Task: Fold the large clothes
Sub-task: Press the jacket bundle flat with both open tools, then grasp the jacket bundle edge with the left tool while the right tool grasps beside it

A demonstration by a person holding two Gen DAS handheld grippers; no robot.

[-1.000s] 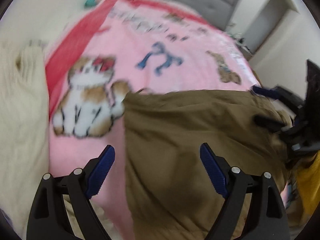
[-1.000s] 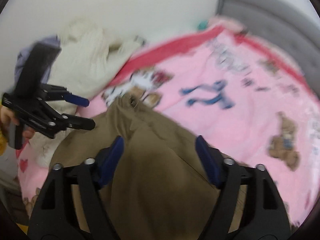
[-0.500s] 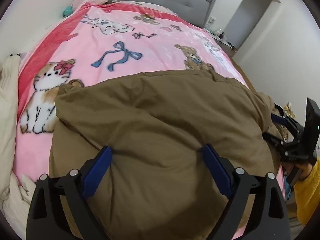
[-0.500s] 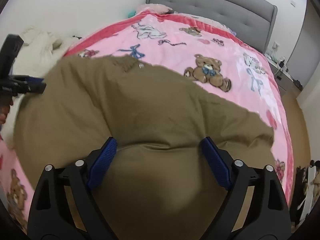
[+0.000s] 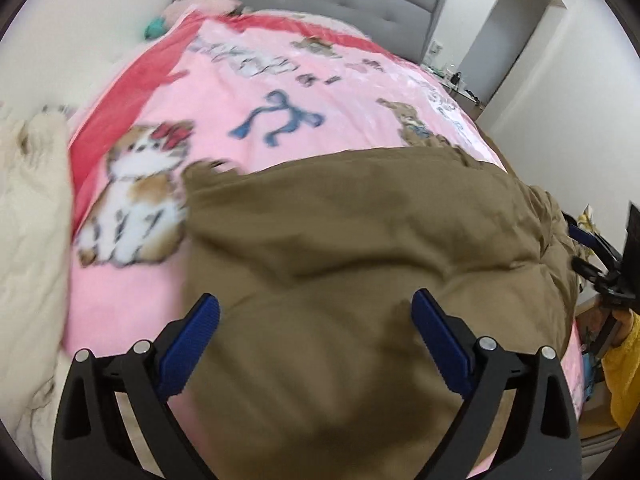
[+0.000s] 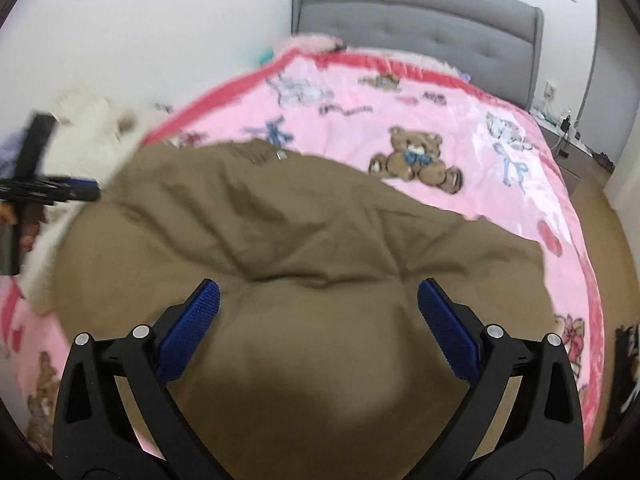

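Note:
A large brown garment [image 5: 360, 220] lies spread and puffed across the near end of the bed; in the right wrist view the brown garment [image 6: 280, 220] fills the foreground. My left gripper [image 5: 314, 304] hovers over its left part, jaws opening, fabric below them but not pinched. My right gripper [image 6: 317, 288] hovers over its right part, jaws likewise opening with nothing pinched. Each gripper shows in the other's view: the right gripper [image 5: 592, 252] at the garment's right edge, the left gripper [image 6: 60, 190] at its left edge.
A pink cartoon-print blanket [image 5: 280, 80] covers the bed below a grey padded headboard [image 6: 420, 12]. A cream knitted garment [image 5: 28, 200] is heaped on the left edge by the wall. A yellow sleeve [image 5: 624, 368] shows at the right, with a doorway [image 5: 516, 20] and bedside unit [image 6: 568, 148] beyond.
The brown garment went from a bunched, narrow shape to lying spread wide. My right gripper swung across to its right side. Both pairs of jaws stand a little wider.

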